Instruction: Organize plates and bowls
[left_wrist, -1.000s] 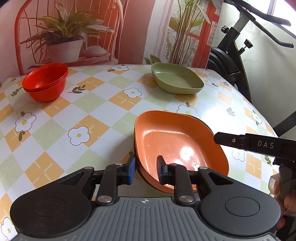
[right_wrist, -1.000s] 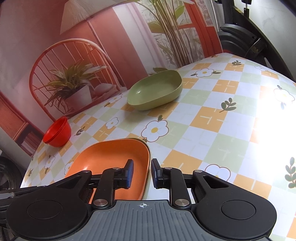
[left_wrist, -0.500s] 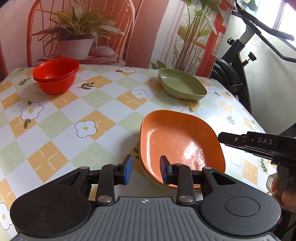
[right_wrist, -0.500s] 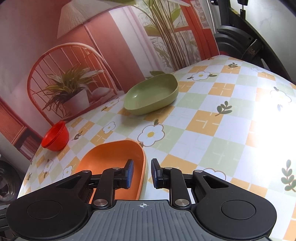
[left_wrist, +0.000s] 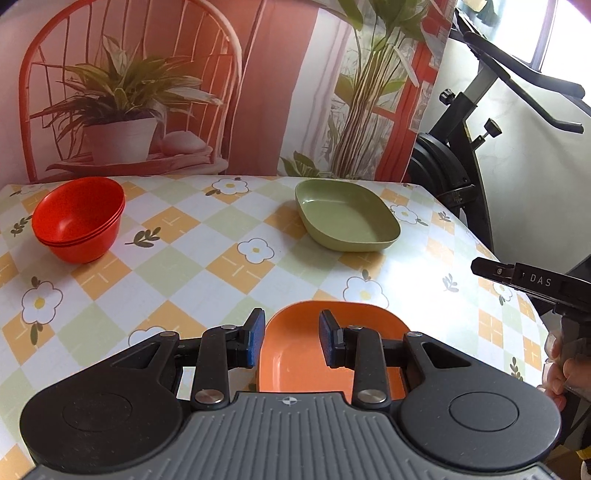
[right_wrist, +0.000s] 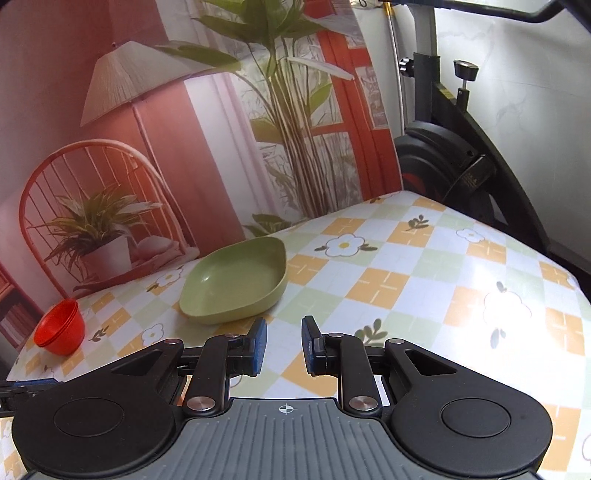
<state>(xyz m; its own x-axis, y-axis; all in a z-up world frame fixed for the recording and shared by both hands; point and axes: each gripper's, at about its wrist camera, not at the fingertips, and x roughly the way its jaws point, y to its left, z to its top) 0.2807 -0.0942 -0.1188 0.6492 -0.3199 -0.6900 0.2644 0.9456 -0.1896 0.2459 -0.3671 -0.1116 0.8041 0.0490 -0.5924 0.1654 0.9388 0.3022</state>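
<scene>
We are seeing the left gripper (left_wrist: 291, 338) hanging open and empty over the orange plate (left_wrist: 295, 354), partly hiding it. The right gripper (right_wrist: 283, 345) is gaping empty too. Farther off are sitting the empty green plate (left_wrist: 347, 218) and stacked red bowls (left_wrist: 79, 218).

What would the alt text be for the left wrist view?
An open hand-held gripper hovers over an orange plate on a flowery checked tablecloth. Farther back sit stacked red bowls at left and a green plate at right.
</scene>
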